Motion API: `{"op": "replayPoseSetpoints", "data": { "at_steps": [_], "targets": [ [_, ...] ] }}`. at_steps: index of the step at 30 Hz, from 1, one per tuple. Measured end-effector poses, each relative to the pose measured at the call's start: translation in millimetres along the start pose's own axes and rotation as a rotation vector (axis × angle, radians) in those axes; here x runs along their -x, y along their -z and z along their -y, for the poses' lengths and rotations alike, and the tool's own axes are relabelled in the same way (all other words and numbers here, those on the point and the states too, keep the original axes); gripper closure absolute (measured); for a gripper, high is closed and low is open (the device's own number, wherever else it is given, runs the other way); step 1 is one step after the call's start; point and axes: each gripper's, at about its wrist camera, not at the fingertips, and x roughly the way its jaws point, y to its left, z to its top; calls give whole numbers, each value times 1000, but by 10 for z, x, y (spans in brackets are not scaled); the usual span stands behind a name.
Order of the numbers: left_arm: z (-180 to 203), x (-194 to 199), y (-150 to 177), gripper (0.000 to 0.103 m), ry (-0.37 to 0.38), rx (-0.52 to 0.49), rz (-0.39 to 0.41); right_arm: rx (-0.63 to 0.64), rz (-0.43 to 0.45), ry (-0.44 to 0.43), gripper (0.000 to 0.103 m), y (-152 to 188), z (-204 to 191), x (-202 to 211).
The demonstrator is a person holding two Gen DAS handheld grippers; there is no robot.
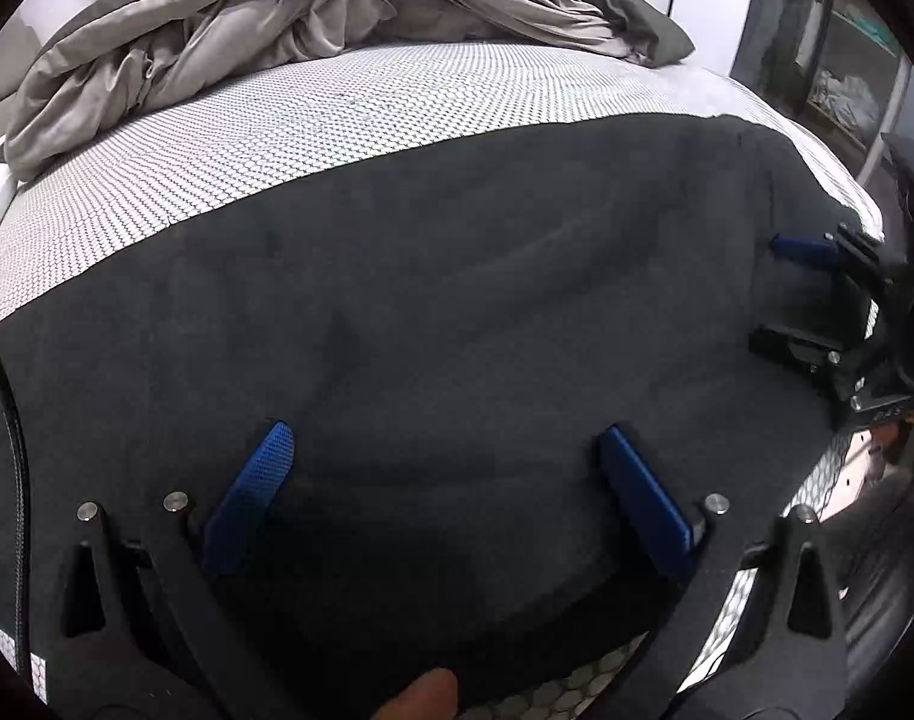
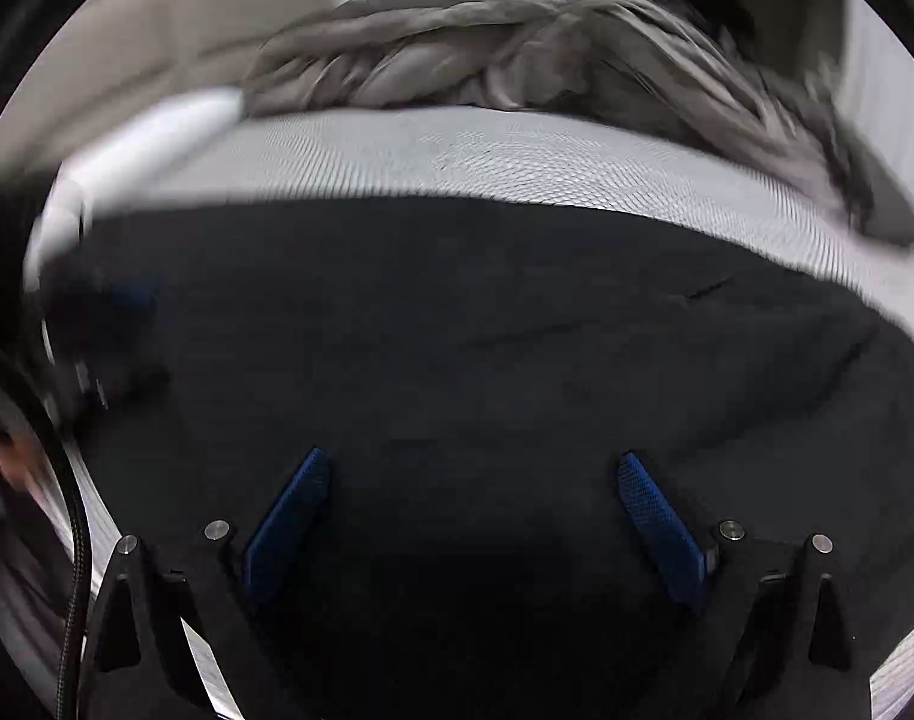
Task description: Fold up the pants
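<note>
The dark grey pants (image 1: 457,300) lie spread flat across the near part of the bed and fill most of both views (image 2: 457,330). My left gripper (image 1: 446,432) hovers over their near edge, its blue pads (image 1: 258,492) wide apart and open with nothing gripped. Over the pants too, my right gripper (image 2: 473,457) stands open and empty. From the left wrist view the right gripper (image 1: 784,294) shows at the pants' right edge, jaws apart. The left gripper (image 2: 114,324) is a dark blur at the left of the right wrist view.
A white mattress with a honeycomb pattern (image 1: 276,138) runs beyond the pants. A crumpled grey duvet (image 1: 336,6) is heaped at the far side of the bed (image 2: 487,42). A shelf unit (image 1: 847,78) stands at the right. A person's thumb (image 1: 426,696) shows at the bottom.
</note>
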Motion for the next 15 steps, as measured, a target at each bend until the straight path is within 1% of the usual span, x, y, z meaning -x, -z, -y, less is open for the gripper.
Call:
{"op": "replayPoseSetpoints", "data": {
  "at_steps": [2,3,5,6,7,8,9,10,11,12,13,14,15],
  "targets": [
    [-36,21,32,1,12,-2,0,-23,7,22,5,97,143,63],
    [-68,33,66,1,13,0,2,-52,6,53,5,148,285,111],
    [-214,97,137,1,10,19,8,-96,-5,172,5,293,620,258],
    [-258,119,161,1,10,29,13,-126,-14,251,5,355,762,291],
    [-318,133,163,1,29,33,19,-177,-15,281,9,441,964,358],
    [-337,145,179,1,41,31,22,-235,-13,199,9,479,1074,400],
    [-362,143,175,1,41,25,20,-266,-18,164,9,472,1149,386],
    [-372,148,163,2,36,22,21,-277,-22,166,8,469,1132,403],
    [-371,167,145,2,28,26,20,-268,-14,189,8,437,1049,429],
    [-366,186,128,4,23,32,22,-263,7,180,7,382,939,461],
    [-336,217,110,6,26,39,30,-262,27,153,7,334,866,473],
    [-294,245,71,6,35,41,43,-254,50,94,7,248,700,473],
    [-235,260,39,6,39,37,55,-238,52,65,6,192,635,461]
  ]
}}
